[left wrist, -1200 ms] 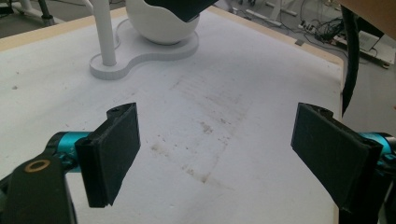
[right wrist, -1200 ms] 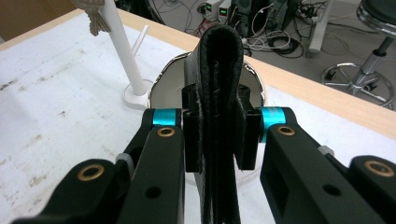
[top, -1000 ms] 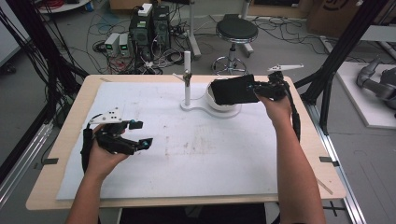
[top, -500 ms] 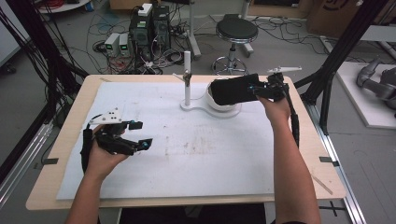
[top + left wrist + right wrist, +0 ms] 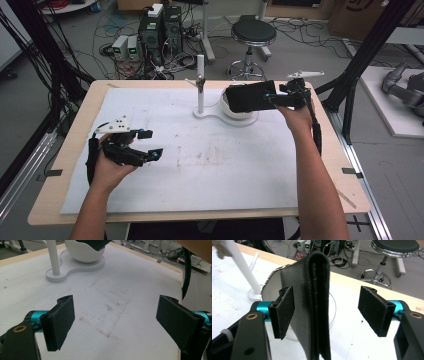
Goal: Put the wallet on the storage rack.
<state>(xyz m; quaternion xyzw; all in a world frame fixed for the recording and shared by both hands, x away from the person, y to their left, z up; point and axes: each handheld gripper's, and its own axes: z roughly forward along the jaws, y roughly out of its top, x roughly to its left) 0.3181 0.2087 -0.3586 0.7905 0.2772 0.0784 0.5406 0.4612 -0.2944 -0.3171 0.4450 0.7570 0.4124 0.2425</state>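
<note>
Jaws of my right gripper [image 5: 327, 315] stand wide around the upright black folded pouch [image 5: 312, 302] over the white bowl [image 5: 239, 111] at the desk's far right, unclamped, while my left gripper [image 5: 145, 145] gapes empty, near left.

light: even, bright | shadows: soft | focus: slightly soft | glare: none
</note>
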